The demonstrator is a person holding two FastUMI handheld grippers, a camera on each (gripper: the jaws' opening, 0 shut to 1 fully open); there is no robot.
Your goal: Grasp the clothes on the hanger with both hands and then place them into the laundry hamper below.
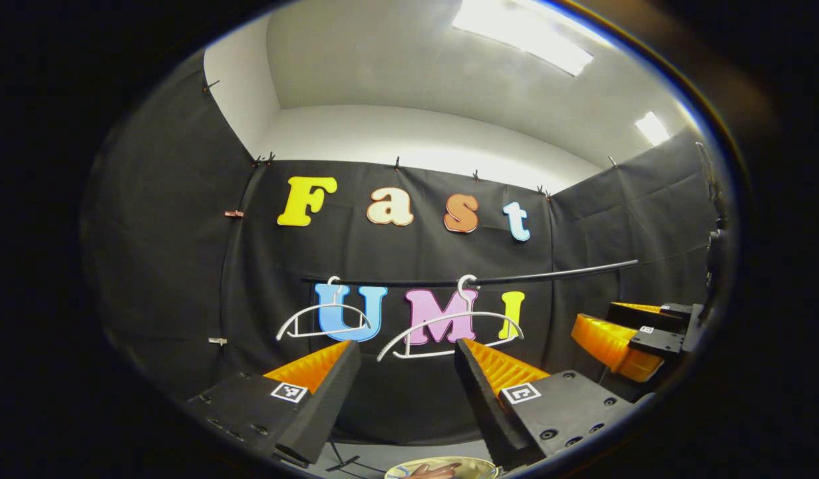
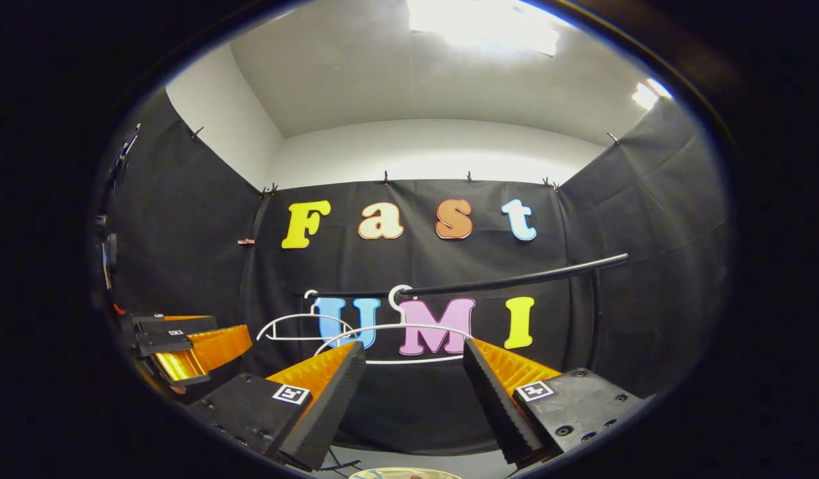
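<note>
Both hangers (image 1: 449, 326) at 12 o'clock hang bare. I judge the drop done. Left tool (image 1: 406, 372) and right tool (image 2: 412, 376) wide, empty. Next: retreat.

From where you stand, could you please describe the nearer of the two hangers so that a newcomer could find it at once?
Look at the black rail running across the booth's back wall. Two bare white hangers hang from it; the nearer hanger is the right-hand one in the left gripper view. It looks larger than the other hanger and hangs turned at an angle.
</note>
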